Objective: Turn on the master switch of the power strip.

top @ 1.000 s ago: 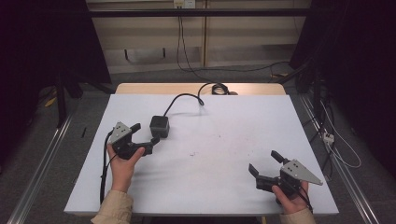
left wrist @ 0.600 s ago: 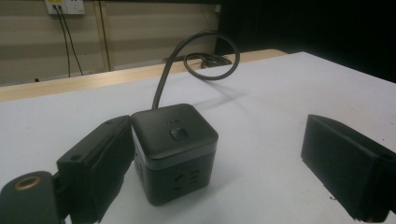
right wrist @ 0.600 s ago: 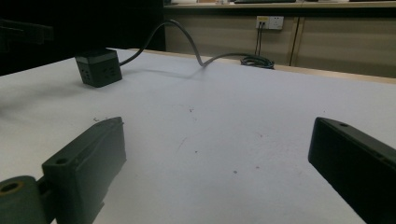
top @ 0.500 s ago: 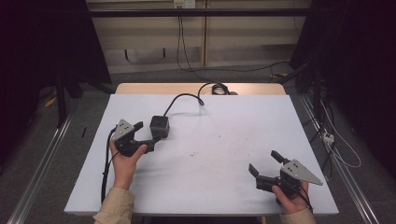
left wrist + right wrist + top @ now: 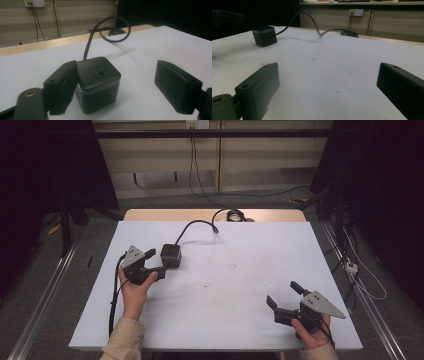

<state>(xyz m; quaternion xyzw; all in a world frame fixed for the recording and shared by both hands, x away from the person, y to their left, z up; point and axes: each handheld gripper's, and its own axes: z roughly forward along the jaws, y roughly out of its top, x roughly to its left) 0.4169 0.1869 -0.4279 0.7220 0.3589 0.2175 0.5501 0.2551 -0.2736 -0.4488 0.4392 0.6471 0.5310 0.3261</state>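
While left gripper point(image 5: 115, 82) gapes wide, one jaw touching socket cube point(image 5: 98, 82), right gripper point(image 5: 329, 92) open, empty

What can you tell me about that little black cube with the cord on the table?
The black cube looks like matte plastic, with rounded edges, a square button on top and socket slots in its sides. It sits upright on the white table, left of centre. A dark cord loops from it towards the far edge. The open left gripper straddles it, one of its fingers against its side.
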